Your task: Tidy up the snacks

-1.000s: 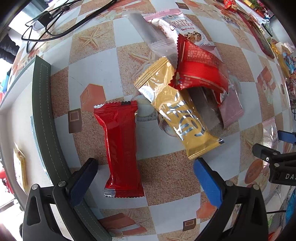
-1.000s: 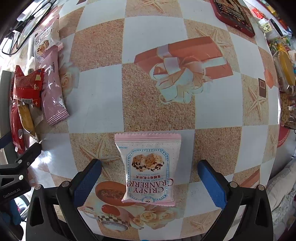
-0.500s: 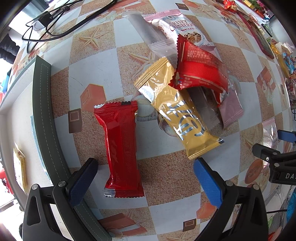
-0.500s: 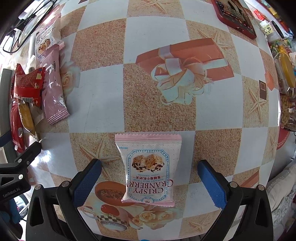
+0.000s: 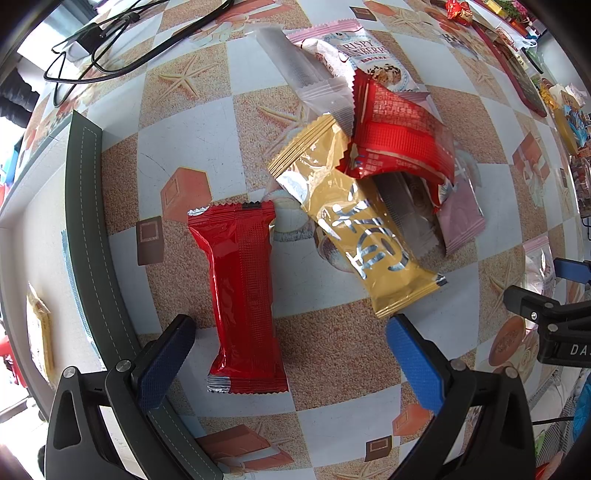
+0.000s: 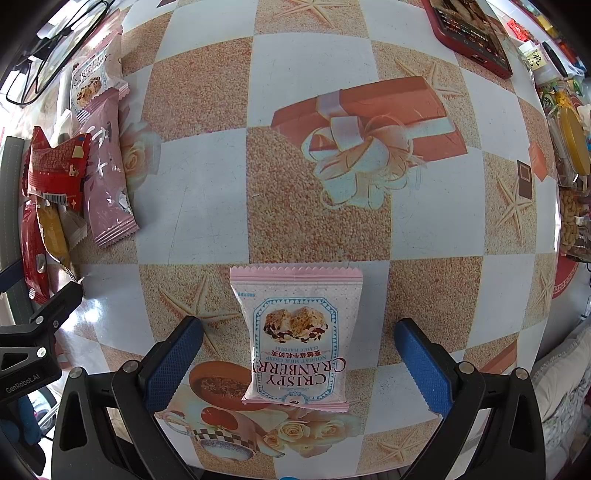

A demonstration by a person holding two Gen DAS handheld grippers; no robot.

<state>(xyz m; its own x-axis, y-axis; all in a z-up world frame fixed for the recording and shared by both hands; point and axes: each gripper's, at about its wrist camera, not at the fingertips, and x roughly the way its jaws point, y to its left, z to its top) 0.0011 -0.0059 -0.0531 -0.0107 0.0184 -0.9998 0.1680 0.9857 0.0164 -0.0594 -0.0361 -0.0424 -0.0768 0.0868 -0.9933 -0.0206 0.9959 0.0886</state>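
My left gripper [image 5: 291, 328] is open low over the table, and a long red bar wrapper [image 5: 242, 291] lies flat between its blue fingers. Just right of it a gold bar [image 5: 354, 236] leans into a pile with a red packet [image 5: 399, 136], a clear wrapper [image 5: 306, 77], a pink wrapper [image 5: 461, 218] and a Crispy Cranberry pack [image 5: 369, 59]. My right gripper [image 6: 297, 330] is open too, its fingers either side of a single pink Crispy Cranberry pack [image 6: 297, 332] lying flat. The same pile [image 6: 66, 177] shows at the far left of the right wrist view.
A dark green mat edge [image 5: 88, 229] runs along the table's left side. Black cables [image 5: 110, 44] lie at the far left corner. A red phone [image 6: 469, 33] and jars of snacks [image 6: 569, 155] sit at the right edge. The other gripper's body [image 5: 554, 317] shows at right.
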